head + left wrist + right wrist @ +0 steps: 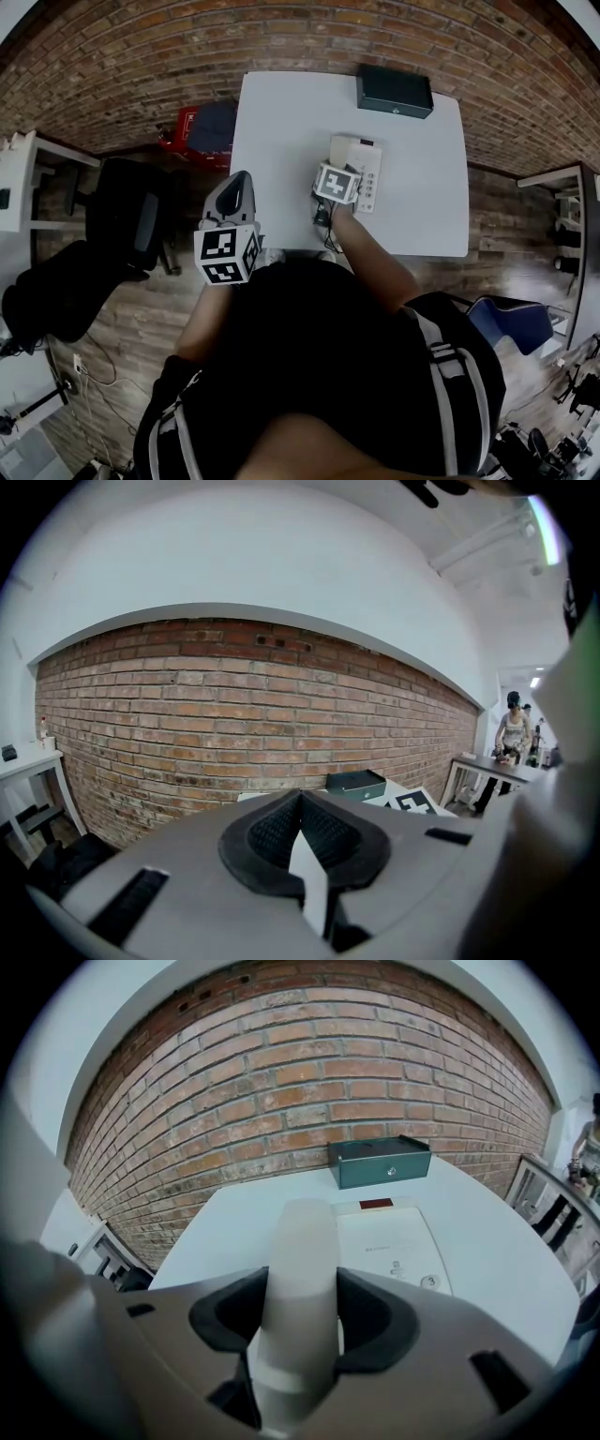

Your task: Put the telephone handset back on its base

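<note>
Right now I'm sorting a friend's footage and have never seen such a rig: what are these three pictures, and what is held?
There is no robot: a person holds a two-jaw gripper in each hand. The head view comes from a camera on the person's head, looking steeply down. The other two come from cameras riding on each gripper, looking along its jaws. On the white table sit a white telephone base and, at the far edge, a dark green box. The right gripper is clamped on the white telephone handset, close to the base. The left gripper is shut and empty, near the table's left edge.
</note>
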`<state>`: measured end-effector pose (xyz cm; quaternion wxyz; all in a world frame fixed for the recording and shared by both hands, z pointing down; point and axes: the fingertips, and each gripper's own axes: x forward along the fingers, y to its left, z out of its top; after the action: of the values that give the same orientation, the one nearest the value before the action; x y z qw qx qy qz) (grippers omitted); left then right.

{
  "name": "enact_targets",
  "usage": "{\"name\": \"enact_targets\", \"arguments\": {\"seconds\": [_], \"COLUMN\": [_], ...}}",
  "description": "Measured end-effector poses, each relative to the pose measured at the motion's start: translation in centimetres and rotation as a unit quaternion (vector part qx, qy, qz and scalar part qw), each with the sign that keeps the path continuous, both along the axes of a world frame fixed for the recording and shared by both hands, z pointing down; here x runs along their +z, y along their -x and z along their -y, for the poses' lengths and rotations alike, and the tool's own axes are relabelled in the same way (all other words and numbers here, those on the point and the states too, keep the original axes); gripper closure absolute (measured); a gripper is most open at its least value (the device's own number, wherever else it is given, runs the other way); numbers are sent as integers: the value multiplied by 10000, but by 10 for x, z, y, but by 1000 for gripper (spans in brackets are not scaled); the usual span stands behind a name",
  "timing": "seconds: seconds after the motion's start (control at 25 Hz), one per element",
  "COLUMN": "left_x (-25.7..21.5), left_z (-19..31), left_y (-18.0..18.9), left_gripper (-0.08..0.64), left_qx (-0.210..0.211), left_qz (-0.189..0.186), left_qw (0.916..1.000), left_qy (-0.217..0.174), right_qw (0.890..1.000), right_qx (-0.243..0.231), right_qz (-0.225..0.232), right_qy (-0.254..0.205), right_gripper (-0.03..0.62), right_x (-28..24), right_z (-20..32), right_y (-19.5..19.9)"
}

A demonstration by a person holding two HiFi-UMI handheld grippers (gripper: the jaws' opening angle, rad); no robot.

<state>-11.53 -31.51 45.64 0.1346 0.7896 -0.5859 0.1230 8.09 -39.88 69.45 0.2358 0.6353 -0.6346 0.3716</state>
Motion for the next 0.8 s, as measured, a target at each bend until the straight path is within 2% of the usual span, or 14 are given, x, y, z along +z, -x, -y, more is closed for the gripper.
{"name": "enact_targets", "arguments": {"seconds": [0.28,0.36,0.52,0.64,0.76,0.8], "left_x": [2,2,3,4,4,3], "left_z": [-1,-1,3,7,13,15], "left_y": [-7,-7,-8,-10,-15,-17], "left_gripper": [563,563,563,563,563,563], "left_qx": [131,138,170,202,277,309], "left_qz": [-11,-23,-64,-95,-136,-151], "left_qw": [9999,9999,9998,9998,9995,9994], "left_qy": [23,18,11,-11,-34,-43], "right_qw": [10000,10000,9967,9892,9716,9628], "right_qx": [11,27,-105,-181,-353,-455], "right_qz": [-46,-17,151,469,737,771], "right_qy": [75,-42,-792,-1379,-2221,-2548], "right_gripper": [393,391,367,365,371,404], "right_x": [-1,-3,-31,-57,-111,-132], "right_z": [-3,-2,2,3,2,1], "right_y": [0,0,0,1,-3,-4]}}
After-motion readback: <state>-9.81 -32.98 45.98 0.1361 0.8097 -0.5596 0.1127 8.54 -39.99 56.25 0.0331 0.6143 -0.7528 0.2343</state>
